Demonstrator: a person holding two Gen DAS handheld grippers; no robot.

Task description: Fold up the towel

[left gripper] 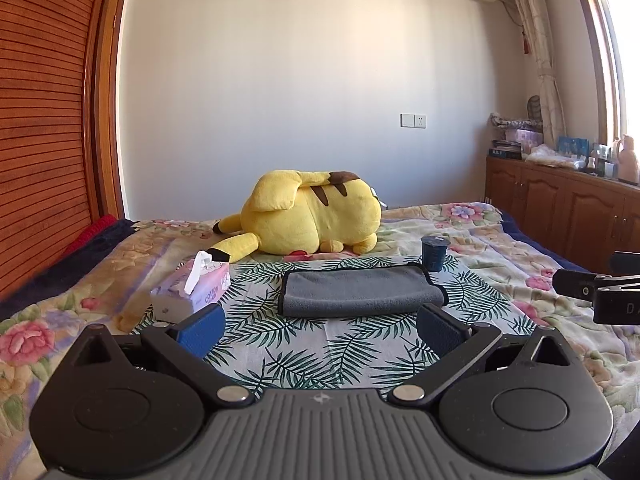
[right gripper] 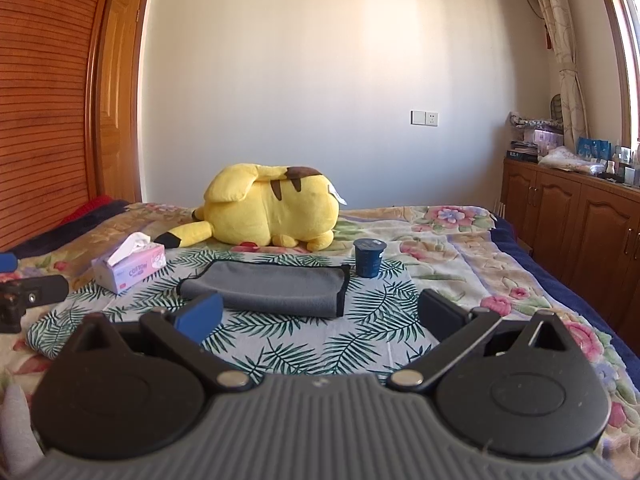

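Note:
A grey towel (left gripper: 360, 290) with a dark edge lies folded into a flat rectangle on a leaf-print cloth (left gripper: 320, 344) on the bed. It also shows in the right wrist view (right gripper: 276, 288). My left gripper (left gripper: 320, 326) is open and empty, held just short of the towel's near edge. My right gripper (right gripper: 320, 314) is open and empty, also in front of the towel and apart from it. Part of the right gripper shows at the right edge of the left wrist view (left gripper: 596, 292). Part of the left gripper shows at the left edge of the right wrist view (right gripper: 28, 296).
A pink tissue box (left gripper: 192, 292) stands left of the towel. A dark blue cup (left gripper: 434, 254) stands at its far right corner. A yellow plush toy (left gripper: 316, 216) lies behind. A floral blanket (left gripper: 500, 248) covers the bed. Wooden cabinets (left gripper: 560, 208) line the right side.

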